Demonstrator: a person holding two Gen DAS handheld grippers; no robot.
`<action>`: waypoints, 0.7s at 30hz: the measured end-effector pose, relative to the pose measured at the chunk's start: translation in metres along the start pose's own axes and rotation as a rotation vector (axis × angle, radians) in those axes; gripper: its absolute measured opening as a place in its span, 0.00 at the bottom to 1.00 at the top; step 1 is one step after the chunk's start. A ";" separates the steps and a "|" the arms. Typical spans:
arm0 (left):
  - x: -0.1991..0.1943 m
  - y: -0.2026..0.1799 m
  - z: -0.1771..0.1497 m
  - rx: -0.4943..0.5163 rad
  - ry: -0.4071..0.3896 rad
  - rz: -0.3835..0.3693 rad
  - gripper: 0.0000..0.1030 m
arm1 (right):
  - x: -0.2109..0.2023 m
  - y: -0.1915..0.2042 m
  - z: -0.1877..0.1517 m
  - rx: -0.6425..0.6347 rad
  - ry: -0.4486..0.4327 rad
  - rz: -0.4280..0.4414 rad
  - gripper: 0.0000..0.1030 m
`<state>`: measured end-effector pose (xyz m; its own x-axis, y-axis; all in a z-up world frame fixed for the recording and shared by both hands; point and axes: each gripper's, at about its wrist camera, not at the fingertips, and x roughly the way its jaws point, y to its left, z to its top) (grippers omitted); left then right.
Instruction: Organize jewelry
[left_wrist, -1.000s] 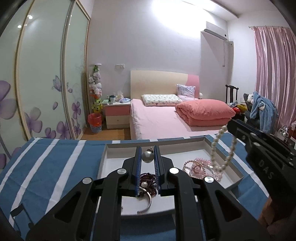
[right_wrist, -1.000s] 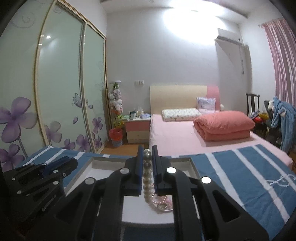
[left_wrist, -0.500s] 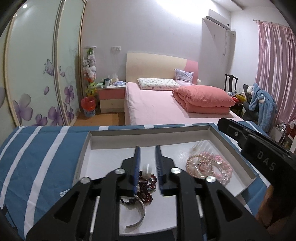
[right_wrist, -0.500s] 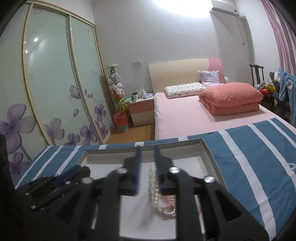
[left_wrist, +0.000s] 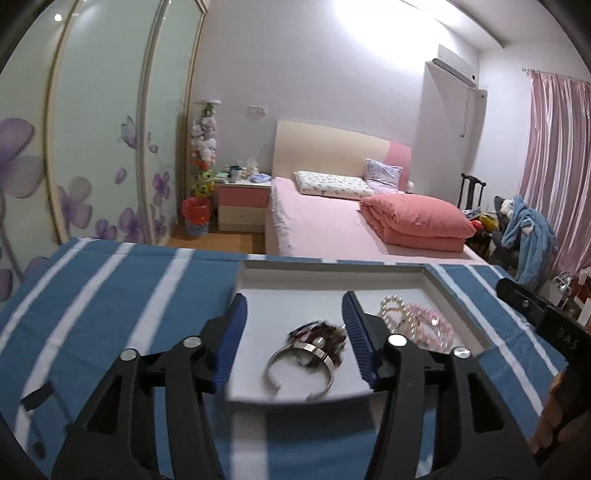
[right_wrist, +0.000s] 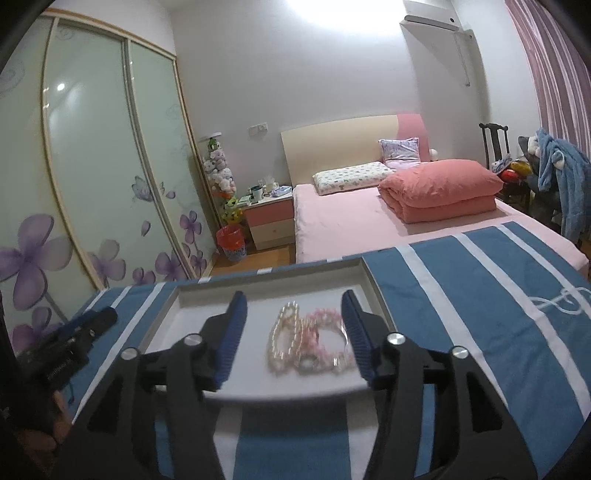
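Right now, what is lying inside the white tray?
The white tray holds a silver bangle over dark red beads, a pearl strand and pink beads. What the beads cover is hidden.

Both grippers' fingers (left_wrist: 236, 325) now apart.

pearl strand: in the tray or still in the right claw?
In the tray: pearl strand lies flat between the open right claw fingers.

- Left wrist view: close above the tray's (left_wrist: 436, 291) near edge, facing 12 o'clock toward the bed (left_wrist: 332, 229).
- Right wrist view: same tray (right_wrist: 369, 291), close, from its right side, bed (right_wrist: 351, 225) at 1 o'clock.
- Shared: tray, bed.
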<state>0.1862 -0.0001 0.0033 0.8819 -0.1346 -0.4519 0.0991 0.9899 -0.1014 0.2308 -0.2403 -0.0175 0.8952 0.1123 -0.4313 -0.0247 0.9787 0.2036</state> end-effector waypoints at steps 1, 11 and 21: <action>-0.007 0.002 -0.003 0.002 -0.003 0.008 0.59 | -0.008 0.002 -0.003 -0.005 0.003 0.002 0.58; -0.088 0.010 -0.033 0.026 -0.051 0.076 0.85 | -0.089 0.031 -0.040 -0.082 -0.002 -0.009 0.90; -0.133 0.000 -0.054 0.056 -0.124 0.123 0.98 | -0.137 0.039 -0.064 -0.126 -0.046 -0.041 0.96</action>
<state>0.0440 0.0153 0.0151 0.9388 -0.0094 -0.3444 0.0095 1.0000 -0.0015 0.0792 -0.2067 -0.0066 0.9161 0.0665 -0.3954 -0.0407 0.9965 0.0732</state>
